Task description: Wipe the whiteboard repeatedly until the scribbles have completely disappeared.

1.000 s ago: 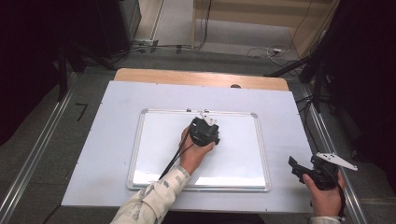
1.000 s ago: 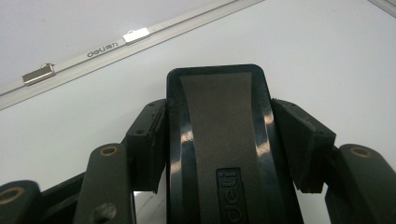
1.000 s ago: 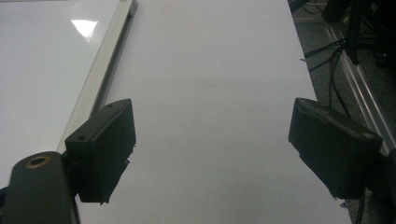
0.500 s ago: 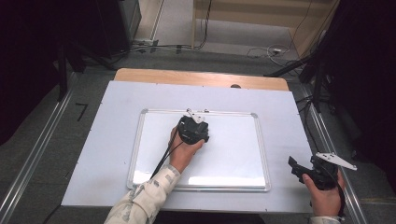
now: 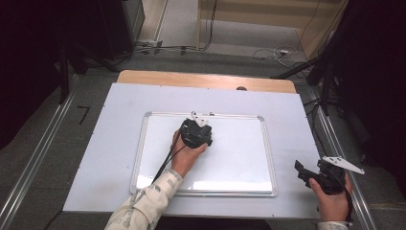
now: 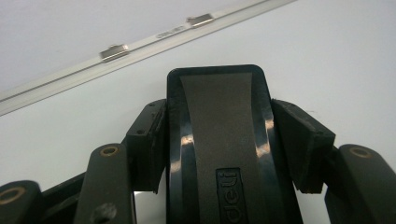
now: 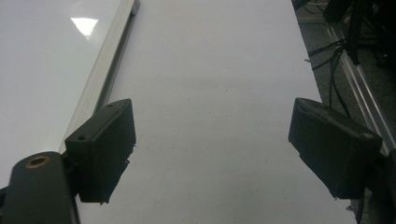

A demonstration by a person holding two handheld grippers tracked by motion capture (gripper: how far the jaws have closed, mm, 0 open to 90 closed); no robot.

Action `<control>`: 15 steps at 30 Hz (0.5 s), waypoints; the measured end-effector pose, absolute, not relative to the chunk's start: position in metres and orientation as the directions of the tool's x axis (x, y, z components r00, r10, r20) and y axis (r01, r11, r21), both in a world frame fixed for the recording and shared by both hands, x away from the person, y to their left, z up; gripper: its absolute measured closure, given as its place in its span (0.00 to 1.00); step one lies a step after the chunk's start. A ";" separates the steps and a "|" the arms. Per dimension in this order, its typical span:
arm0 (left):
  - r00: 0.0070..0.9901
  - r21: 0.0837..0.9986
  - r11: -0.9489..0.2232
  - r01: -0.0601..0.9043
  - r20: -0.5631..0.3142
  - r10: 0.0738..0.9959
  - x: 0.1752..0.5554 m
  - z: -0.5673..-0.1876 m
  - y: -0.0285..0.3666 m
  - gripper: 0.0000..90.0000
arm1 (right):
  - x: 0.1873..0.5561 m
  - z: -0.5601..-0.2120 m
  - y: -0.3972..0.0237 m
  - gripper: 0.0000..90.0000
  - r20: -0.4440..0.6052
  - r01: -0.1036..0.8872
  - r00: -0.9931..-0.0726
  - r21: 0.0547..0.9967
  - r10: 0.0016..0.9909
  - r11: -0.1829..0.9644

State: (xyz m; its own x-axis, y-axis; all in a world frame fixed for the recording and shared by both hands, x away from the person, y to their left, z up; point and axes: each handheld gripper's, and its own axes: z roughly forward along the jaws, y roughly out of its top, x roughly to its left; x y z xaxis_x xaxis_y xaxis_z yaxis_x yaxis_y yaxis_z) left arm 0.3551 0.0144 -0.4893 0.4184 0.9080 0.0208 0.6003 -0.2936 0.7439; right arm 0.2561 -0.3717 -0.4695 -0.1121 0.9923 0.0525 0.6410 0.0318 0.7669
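the white counter (image 5: 119,143) carries a framed whiteboard (image 5: 239,163) lying flat under the left gripper (image 5: 195,132). that left gripper sits over the board's upper middle, its jaws closed tight on a black whiteboard eraser (image 6: 219,140), which rests on the board just short of the far frame edge and its two metal clips (image 6: 113,52). the right gripper (image 5: 306,171) hovers off the board's right edge, over bare counter, jaws spread wide and holding nothing.

Black eraser (image 6: 219,140) flat on whiteboard (image 5: 239,158)
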 end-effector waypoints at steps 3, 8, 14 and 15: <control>0.444 0.741 -0.317 0.592 0.029 0.896 0.352 -0.489 0.002 0.45 | 0.256 -0.469 -0.372 0.15 0.052 0.640 -0.114 0.768 0.992 0.034; 0.468 0.741 -0.335 0.582 0.031 0.883 0.349 -0.489 -0.011 0.45 | 0.256 -0.469 -0.373 0.15 0.055 0.636 -0.113 0.771 0.992 0.030; 0.462 0.740 -0.322 0.590 0.018 0.887 0.348 -0.489 -0.013 0.45 | 0.257 -0.469 -0.372 0.15 0.052 0.638 -0.117 0.769 0.992 0.034; 0.457 0.740 -0.322 0.591 0.022 0.889 0.347 -0.489 -0.013 0.45 | 0.257 -0.469 -0.372 0.15 0.050 0.636 -0.119 0.771 0.992 0.038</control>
